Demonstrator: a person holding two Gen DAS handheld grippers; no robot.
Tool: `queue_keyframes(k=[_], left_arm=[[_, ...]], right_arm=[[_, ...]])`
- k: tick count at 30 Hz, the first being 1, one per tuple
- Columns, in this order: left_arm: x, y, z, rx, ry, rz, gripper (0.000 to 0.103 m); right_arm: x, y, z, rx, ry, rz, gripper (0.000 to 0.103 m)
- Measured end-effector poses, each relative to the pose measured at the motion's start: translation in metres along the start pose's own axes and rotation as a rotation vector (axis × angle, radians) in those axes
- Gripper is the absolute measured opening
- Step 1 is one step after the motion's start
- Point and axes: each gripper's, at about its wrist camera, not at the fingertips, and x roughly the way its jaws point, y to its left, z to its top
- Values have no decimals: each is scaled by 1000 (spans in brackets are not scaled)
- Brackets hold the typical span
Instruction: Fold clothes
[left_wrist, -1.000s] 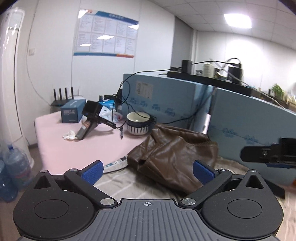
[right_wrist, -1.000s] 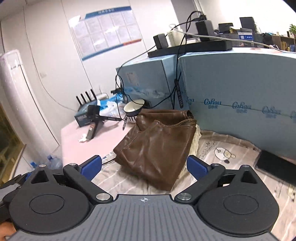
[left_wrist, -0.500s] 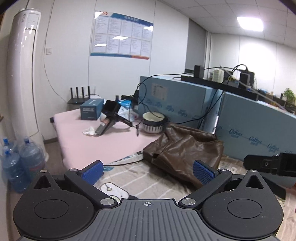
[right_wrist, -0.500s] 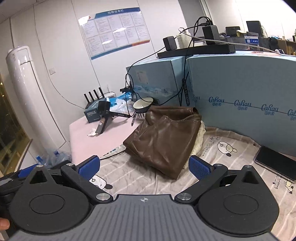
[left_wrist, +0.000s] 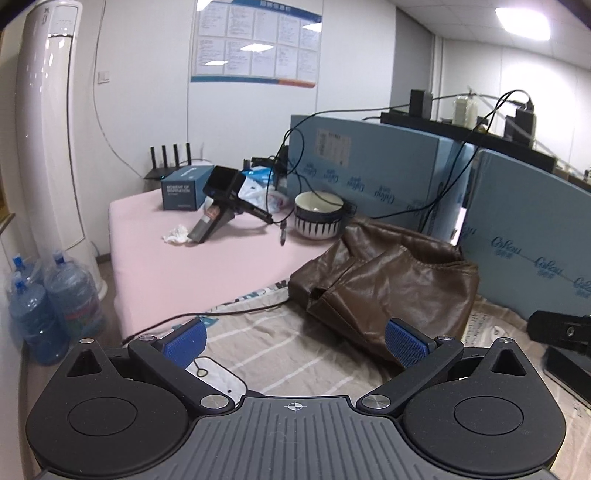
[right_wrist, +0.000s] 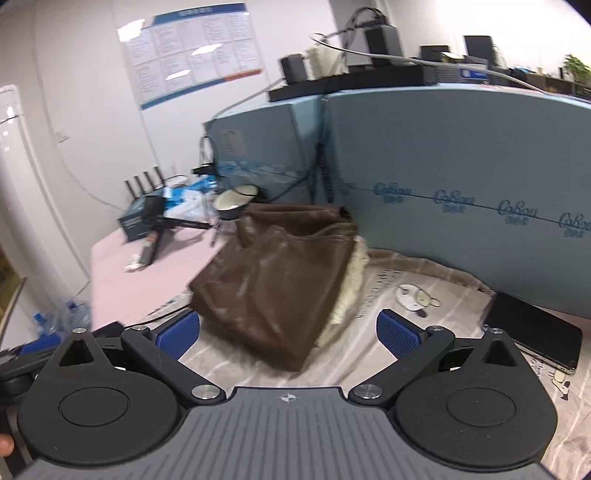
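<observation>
Brown leather jacket (left_wrist: 391, 280), glossy and creased, folded into a rumpled heap. Pale fleecy lining (right_wrist: 351, 291) showing at right edge. Lying mid-scene on striped sheet (left_wrist: 295, 354), just beside blue boards (left_wrist: 532, 243) at far right.

Brown jacket (left_wrist: 399, 280) on beige striped sheet (left_wrist: 280, 347).

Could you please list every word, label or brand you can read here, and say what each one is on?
"CoRou": repeated brand print on the blue foam boards.
"MOMENT OF INSPIRATION": on the small blue box.
Wall poster: text too small to read.
White label on the far foam board: too small to read.
Print on the striped sheet: blurred, unreadable.
Line under each "CoRou": too small to read.
</observation>
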Motion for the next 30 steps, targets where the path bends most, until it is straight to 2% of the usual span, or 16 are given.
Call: queue_keyframes(k=[3,12,16,20,24,27,30], left_arm=[[14,-8,-6,6,18,8,103],[55,-22,-42,6,85,74,103],[73,-27,-55,27,120,90,103],[85,-27,-62,28,110,93,103],[97,-28,-68,29,98,94,103],[104,-29,-72,22,85,87,103],[113,-30,-78,14,116,98,103]], right_arm=[[17,-10,-1,25,-17,-43,103],[78,-23,-19,39,56,-23,103],[104,-29,-25,-8,66,-22,103],[130,-34,-35,-67,102,-21,103],[142,-45,-46,-61,117,12,103],[142,-54,-55,-49,112,7,103],[144,-56,-68,-88,150,-30,103]])
